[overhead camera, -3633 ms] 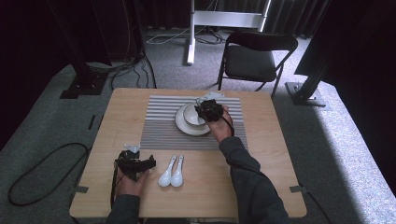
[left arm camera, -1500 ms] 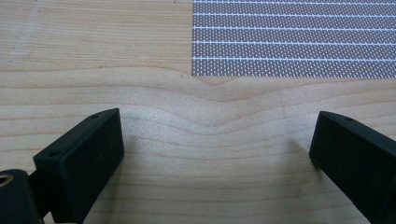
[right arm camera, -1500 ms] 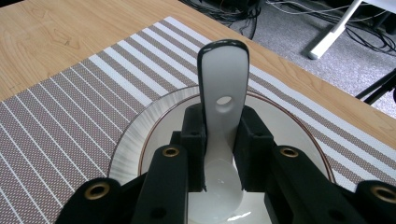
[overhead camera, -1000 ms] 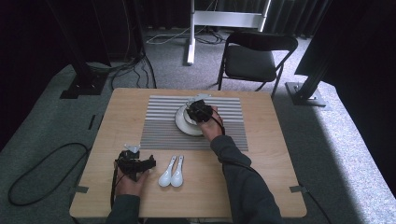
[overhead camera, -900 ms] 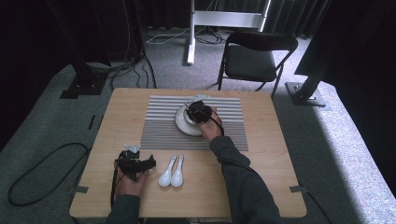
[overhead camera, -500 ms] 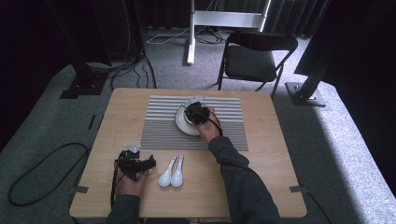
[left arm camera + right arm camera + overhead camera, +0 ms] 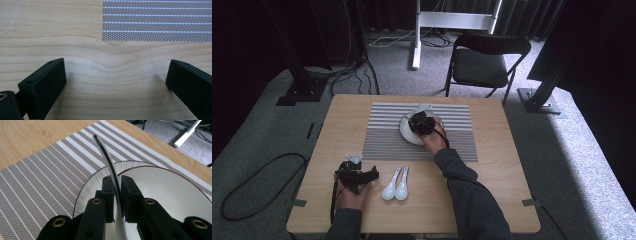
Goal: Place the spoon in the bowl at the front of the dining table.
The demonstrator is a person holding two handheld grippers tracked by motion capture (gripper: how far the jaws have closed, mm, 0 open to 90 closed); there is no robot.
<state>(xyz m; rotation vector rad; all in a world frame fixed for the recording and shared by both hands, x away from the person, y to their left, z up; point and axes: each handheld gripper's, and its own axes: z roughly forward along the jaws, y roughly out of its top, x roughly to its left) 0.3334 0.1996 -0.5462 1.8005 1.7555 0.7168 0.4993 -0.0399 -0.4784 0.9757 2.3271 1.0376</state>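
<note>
right fingers (image 7: pixel 117 195) clamping spoon (image 7: pixel 110 167), left fingers (image 7: pixel 115 82) wide apart

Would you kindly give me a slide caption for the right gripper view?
Right gripper shut on a spoon's handle above a white bowl on a striped placemat.

Your right gripper (image 7: pixel 117 195) was pinching a thin white spoon (image 7: pixel 108 160) with a dark edge. Its two black jaws were squeezed close on the spoon, one on each side, and they had just opened a tiny bit. The spoon's handle curved up and away from the jaws, out over the striped mat (image 7: pixel 42 182). Under your gripper sat a white bowl (image 7: pixel 160 185) with a thin brown line round its rim. The bowl stood on a white plate (image 7: pixel 87 192) with a ribbed edge. The plate lay on the mat, and the mat lay on the wooden bench (image 7: pixel 30 137).
</note>
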